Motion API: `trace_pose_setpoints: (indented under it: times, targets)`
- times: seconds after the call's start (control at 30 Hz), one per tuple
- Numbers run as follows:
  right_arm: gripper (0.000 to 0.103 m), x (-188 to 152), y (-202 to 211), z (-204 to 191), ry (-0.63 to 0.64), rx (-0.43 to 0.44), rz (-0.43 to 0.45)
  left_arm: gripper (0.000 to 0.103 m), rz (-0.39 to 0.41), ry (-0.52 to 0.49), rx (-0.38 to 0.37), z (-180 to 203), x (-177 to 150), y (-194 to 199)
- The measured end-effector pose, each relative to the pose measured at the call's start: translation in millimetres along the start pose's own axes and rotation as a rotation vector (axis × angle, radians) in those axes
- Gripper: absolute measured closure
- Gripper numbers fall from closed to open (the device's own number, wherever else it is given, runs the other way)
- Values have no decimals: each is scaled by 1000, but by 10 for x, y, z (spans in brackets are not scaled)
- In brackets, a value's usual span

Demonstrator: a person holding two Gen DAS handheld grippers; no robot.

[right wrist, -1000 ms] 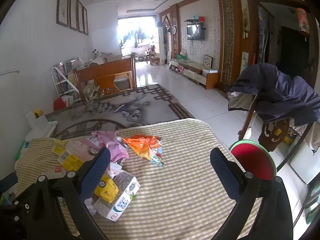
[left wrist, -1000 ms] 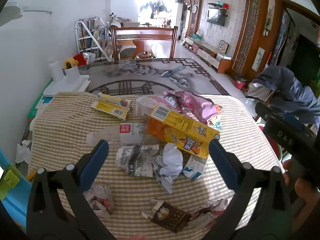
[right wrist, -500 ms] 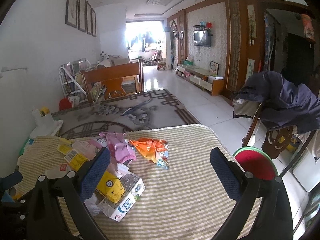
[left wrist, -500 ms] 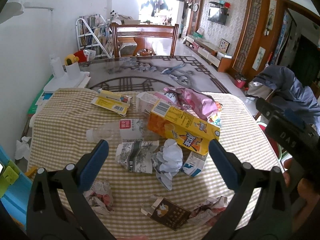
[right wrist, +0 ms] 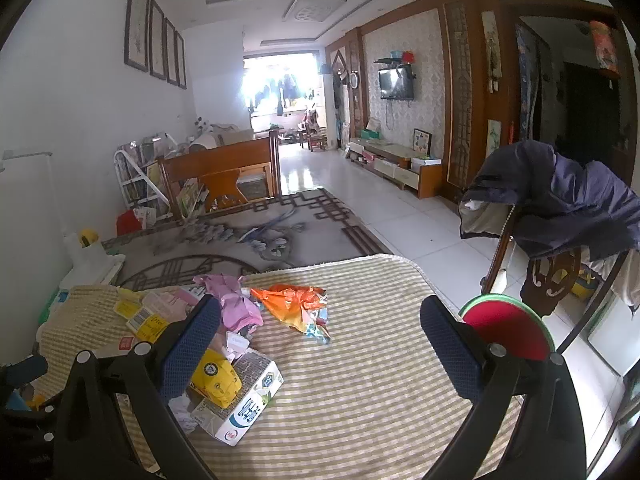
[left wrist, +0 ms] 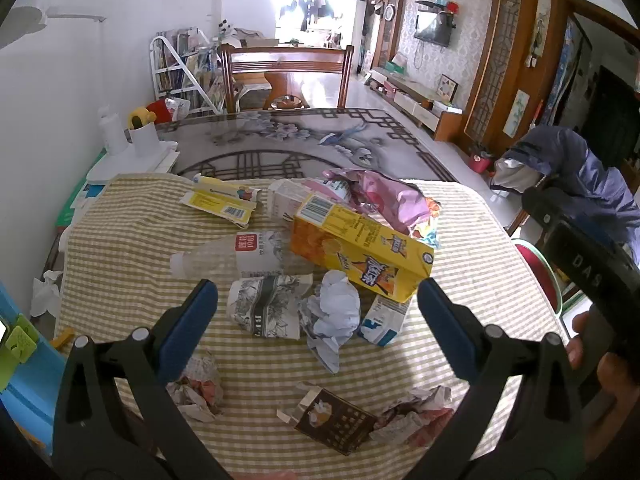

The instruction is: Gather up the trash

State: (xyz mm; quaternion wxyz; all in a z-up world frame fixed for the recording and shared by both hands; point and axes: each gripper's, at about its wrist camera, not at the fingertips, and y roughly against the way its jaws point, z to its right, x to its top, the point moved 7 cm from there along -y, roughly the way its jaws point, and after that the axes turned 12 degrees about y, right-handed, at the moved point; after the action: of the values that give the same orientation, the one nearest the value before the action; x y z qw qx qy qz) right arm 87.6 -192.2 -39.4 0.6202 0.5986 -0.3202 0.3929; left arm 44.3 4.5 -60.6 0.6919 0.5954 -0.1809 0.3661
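Both tools (left wrist: 316,304) (right wrist: 320,344) spread above littered striped cloth (left wrist: 120,248).

A yellow-and-orange carton (left wrist: 360,248) lies on the tan-and-cream striped tabletop (left wrist: 128,248). Beside the carton are a pink wrapper (left wrist: 384,196) and white crumpled paper (left wrist: 334,312). Each tool (left wrist: 316,316) has blue pads (left wrist: 188,324).

The left gripper (left wrist: 316,312) is wide open and holds nothing. The right gripper (right wrist: 320,340) is wide open too.

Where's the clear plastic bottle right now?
Left wrist view: the clear plastic bottle lies on its side mid-table, left of the yellow carton, just behind the crumpled newspaper.
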Motion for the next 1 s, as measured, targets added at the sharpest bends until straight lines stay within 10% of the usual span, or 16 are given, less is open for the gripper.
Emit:
trace_pose_setpoints:
  times: [1.0]
  targets:
    - [7, -80, 36, 28, -1, -14, -30, 5, -13, -10, 8, 3, -35, -5]
